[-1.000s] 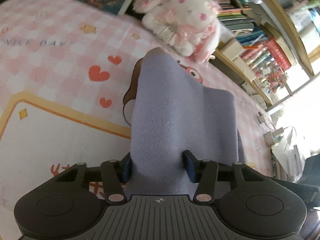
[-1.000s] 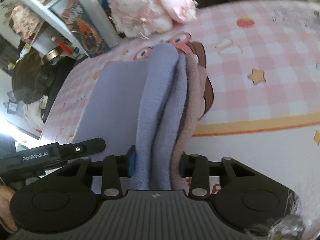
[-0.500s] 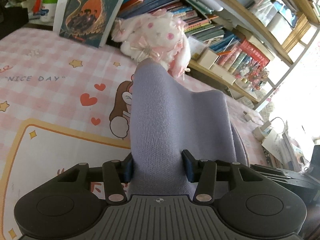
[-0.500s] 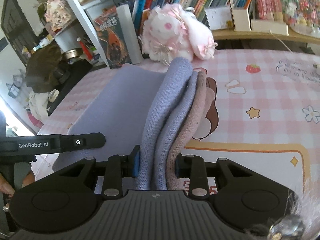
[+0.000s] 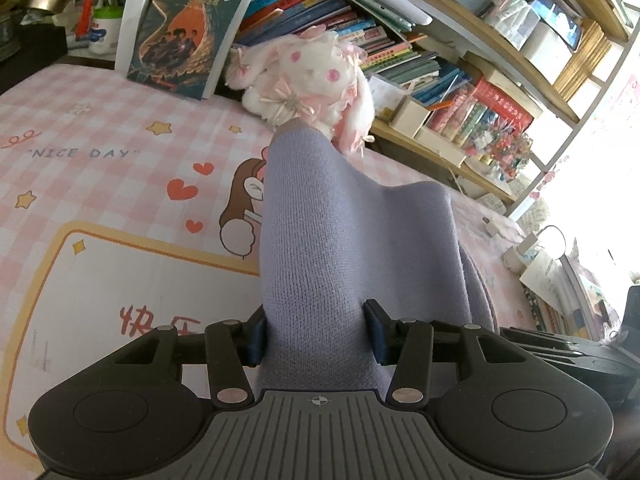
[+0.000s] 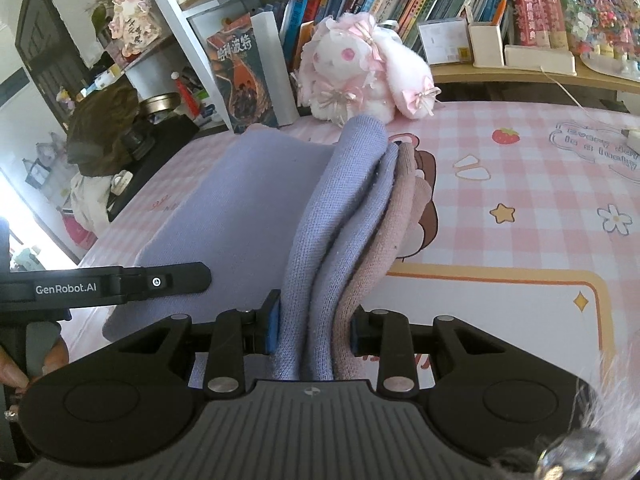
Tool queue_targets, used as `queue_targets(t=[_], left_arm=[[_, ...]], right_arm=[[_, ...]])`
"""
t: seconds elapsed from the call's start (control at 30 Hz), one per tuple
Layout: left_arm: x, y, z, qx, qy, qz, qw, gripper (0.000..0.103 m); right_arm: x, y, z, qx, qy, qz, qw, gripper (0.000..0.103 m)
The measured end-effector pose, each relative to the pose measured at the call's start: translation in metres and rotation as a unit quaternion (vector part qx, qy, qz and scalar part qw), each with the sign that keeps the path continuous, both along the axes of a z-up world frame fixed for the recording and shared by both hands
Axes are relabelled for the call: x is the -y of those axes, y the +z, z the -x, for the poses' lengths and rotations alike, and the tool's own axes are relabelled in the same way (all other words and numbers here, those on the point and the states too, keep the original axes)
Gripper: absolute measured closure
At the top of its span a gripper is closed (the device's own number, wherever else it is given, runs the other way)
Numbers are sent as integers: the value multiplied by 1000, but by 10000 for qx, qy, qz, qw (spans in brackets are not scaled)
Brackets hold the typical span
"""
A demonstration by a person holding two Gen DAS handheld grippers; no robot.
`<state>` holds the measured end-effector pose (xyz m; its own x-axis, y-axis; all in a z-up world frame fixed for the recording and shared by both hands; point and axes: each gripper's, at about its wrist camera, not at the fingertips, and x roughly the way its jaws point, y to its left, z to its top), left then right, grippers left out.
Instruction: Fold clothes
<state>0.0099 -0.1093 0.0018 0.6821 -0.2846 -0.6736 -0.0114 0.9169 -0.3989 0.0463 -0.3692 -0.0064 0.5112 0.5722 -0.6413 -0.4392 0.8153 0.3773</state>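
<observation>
Left gripper, bottom centre of the left wrist view, is clamped on a bunched fold of the lavender knit garment. The cloth's long axis runs from the jaws up the frame, peak pointing twd the plush.

Right gripper, bottom centre of the right wrist view, is likewise clenched on the same garment: approx 3 layers pinched, 2 lavender plus 1 dusty-pink on the right side. The fold ridge runs away from the jaws to upper centre, and a flat lavender panel spreads to the left, lying on the bed. At the left edge is the other gripper's black handle, w/ "GenRobot.AI" printed in white.

Under the cloth is a pink checked sheet, w/ "NICE DAY" at mid left, 3 red hearts, yellow stars and a brown cartoon figure partly covered by the knit. In the right wrist view, 1 strawberry print and 1 flower.

Farther back: 1 white-and-pink plush bunny touching the sheet's far edge, and 1 book stood upright, cover reading "哈利·波特". Behind are shelves crammed w/ books, titles too small to read.
</observation>
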Motion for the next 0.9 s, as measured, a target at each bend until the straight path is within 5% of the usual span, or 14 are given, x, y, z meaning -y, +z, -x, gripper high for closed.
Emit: queue_targets(t=[0.43, 0.9], left_arm=[[-23, -5, -1, -7, -198, 155, 9997, 56], [-135, -6, -16, 191, -741, 440, 9961, 56]], right_arm=[[-17, 0, 10, -23, -173, 137, 9998, 74], [-124, 14, 18, 201, -652, 314, 9972, 74]])
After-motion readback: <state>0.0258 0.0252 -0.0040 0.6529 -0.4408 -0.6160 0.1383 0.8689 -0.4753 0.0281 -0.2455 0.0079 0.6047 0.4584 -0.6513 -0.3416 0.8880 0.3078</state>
